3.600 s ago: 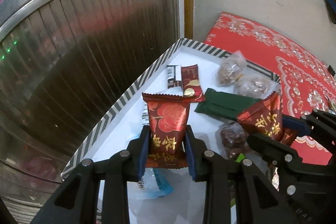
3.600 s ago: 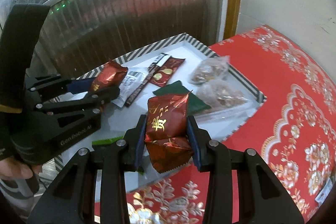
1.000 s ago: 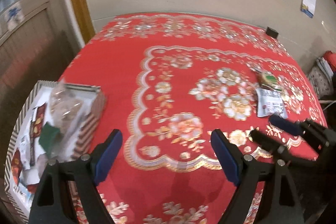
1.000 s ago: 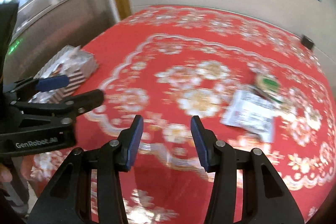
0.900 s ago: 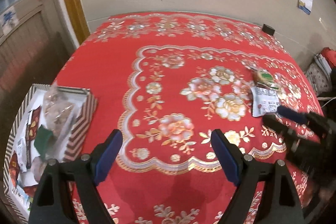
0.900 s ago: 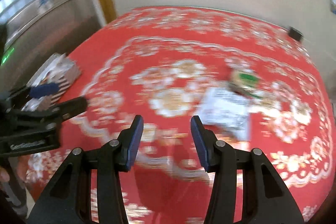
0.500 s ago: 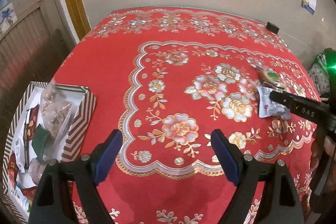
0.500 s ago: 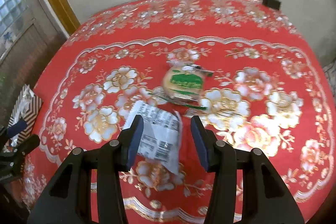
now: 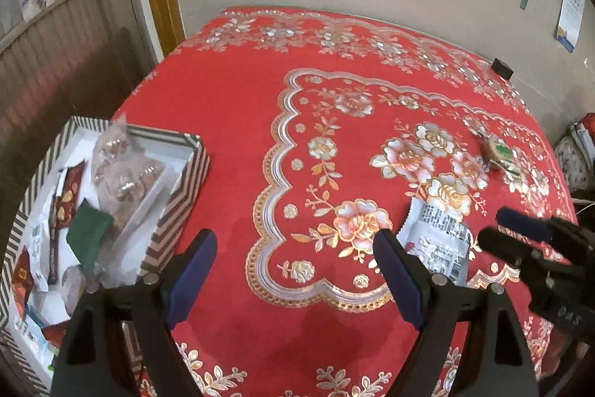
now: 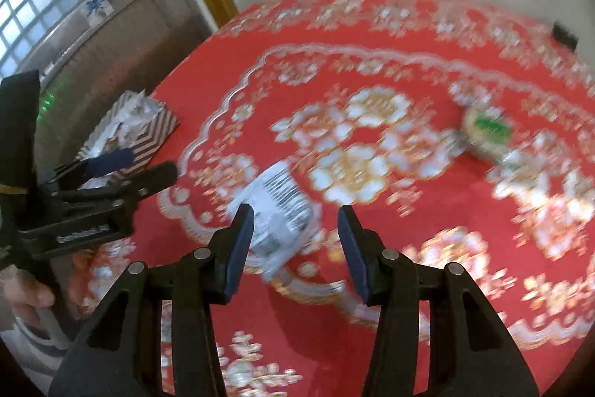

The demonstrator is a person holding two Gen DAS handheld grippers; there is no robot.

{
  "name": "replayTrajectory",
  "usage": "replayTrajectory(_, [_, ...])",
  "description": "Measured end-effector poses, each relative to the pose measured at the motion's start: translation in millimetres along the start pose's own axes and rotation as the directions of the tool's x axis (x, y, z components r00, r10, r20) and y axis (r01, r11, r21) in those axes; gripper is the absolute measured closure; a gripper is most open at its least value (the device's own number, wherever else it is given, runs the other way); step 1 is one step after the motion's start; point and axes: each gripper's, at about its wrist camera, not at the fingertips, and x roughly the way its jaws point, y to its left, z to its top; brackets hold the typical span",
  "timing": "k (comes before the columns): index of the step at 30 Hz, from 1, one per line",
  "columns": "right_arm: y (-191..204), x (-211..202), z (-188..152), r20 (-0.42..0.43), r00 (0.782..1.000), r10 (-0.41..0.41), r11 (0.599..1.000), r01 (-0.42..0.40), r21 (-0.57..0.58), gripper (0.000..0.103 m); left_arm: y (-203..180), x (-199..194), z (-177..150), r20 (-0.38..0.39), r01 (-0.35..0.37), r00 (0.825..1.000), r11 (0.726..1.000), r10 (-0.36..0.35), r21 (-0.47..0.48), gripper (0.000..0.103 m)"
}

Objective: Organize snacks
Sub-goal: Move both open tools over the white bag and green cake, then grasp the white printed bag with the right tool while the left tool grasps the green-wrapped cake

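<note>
My right hand-held gripper hangs part-open and empty, nearest the white snack packet lying flat on the desk, just ahead-left, long axis diagonal. My left hand-held gripper gapes wide, empty, farther off.

Barcode print shows on the white snack packet, its characters too small to read.

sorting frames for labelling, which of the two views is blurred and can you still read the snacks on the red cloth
Left wrist view: sharp, fisheye-bent at the edges; the white barcode-printed snack packet and round green-labelled snack read clearly on the red floral tablecloth. Right wrist view: motion-smeared; the same packet and round snack are only rough shapes.
</note>
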Motion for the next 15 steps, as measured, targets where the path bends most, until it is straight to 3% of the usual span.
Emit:
replayTrajectory(3, [5.1, -4.0, 1.5, 0.032, 0.998, -0.062, 0.994, 0.064, -0.084, 0.052, -1.7, 0.8, -1.9, -0.013, 0.023, 1.0, 1.0, -0.023, 0.0, 0.016])
replayTrajectory(5, [10.0, -1.5, 5.1, 0.047, 0.997, -0.055, 0.983, 0.062, -0.172, 0.035, -2.9, 0.7, -2.5, -0.009, 0.008, 1.0, 1.0, -0.008, 0.01, 0.016])
replayTrajectory(9, [18.3, 9.3, 11.7, 0.01, 1.0, -0.013, 0.957, 0.016, -0.291, 0.035, 3.1, 1.5, -1.2, -0.011, -0.001, 1.0, 1.0, 0.001, -0.003, 0.016])
replayTrajectory(15, [34.0, 34.5, 13.5, -0.107, 0.994, -0.011, 0.876, -0.042, -0.48, 0.035, 11.8, 3.0, 4.6, -0.016, -0.005, 1.0, 1.0, 0.005, -0.028, 0.016])
